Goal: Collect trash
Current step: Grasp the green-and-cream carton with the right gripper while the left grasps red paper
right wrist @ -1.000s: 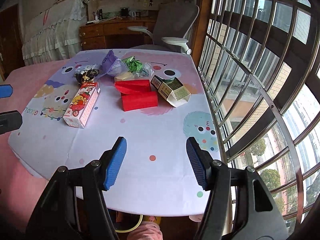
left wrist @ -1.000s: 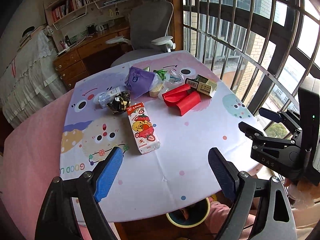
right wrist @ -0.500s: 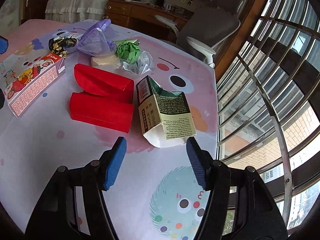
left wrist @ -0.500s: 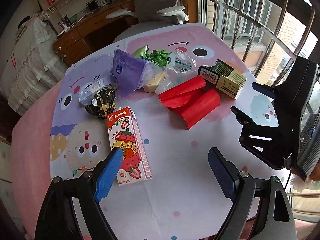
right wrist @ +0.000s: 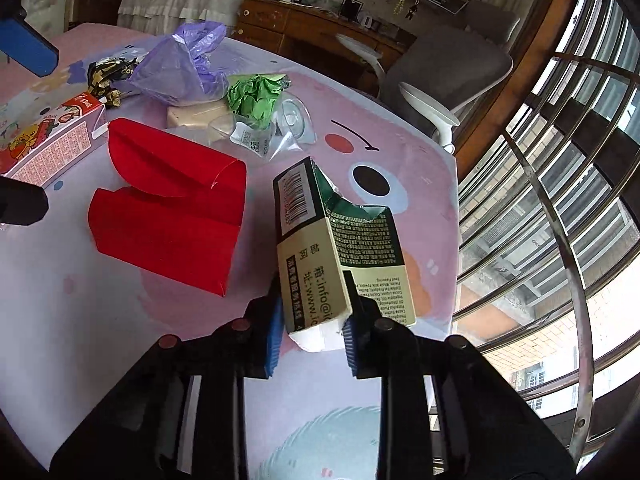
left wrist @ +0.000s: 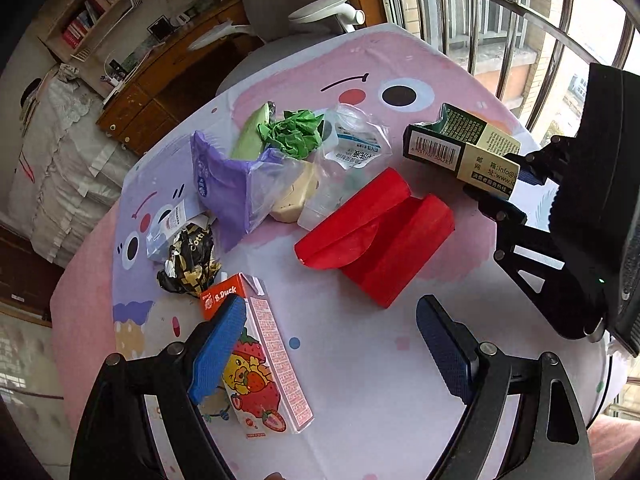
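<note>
- Right gripper (right wrist: 309,330) clamped on the near end of the green-and-cream carton (right wrist: 336,248), pads pressing both narrow sides; torn-open far end pointing away, likely so the intact base takes the squeeze.
- Left gripper (left wrist: 330,350) wide apart, holding nothing, poised above the strawberry milk box (left wrist: 262,364), blue left pad over the box's top edge; probably lining up for the next pick.
- Red folded box (left wrist: 376,236) lying flat mid-table, just beside the carton.
- Further off, clustered: black-and-gold wrapper (left wrist: 190,260), purple bag (left wrist: 224,184), crumpled green paper (left wrist: 292,134), clear plastic bag (left wrist: 352,148).
- All on the cartoon tablecloth (left wrist: 360,360); no bin visible.
</note>
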